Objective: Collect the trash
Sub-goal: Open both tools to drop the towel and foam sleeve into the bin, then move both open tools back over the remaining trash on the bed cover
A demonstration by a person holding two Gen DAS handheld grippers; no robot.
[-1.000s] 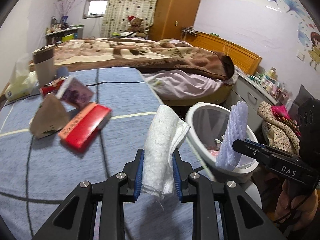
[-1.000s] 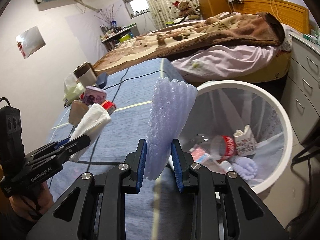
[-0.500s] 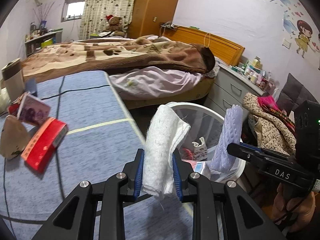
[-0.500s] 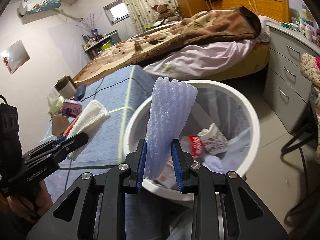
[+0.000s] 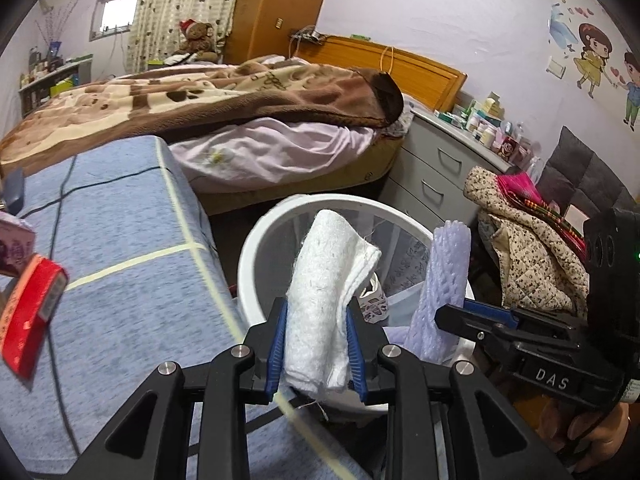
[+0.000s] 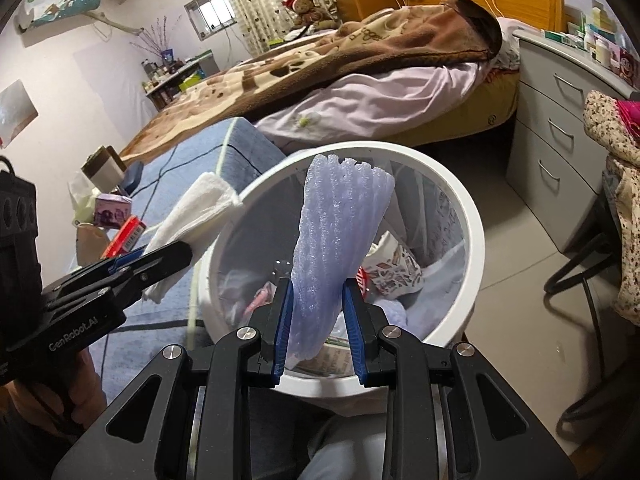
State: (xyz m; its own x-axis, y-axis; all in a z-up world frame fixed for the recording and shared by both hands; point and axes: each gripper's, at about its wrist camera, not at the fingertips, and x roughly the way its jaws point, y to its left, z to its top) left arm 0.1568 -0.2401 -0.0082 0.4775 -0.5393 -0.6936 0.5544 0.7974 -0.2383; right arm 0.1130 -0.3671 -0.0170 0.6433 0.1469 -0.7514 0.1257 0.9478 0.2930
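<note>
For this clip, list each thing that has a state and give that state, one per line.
left gripper: shut on the white cloth
white cloth: held upright at the bin's near rim
right gripper: shut on the foam sleeve
foam sleeve: held upright over the bin's opening
trash bin: open, partly filled with trash
red box: lying on the blue cover
drawers: shut

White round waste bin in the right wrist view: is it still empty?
No. The white round waste bin already holds trash, including a crumpled patterned paper wrapper lying at its bottom.
</note>
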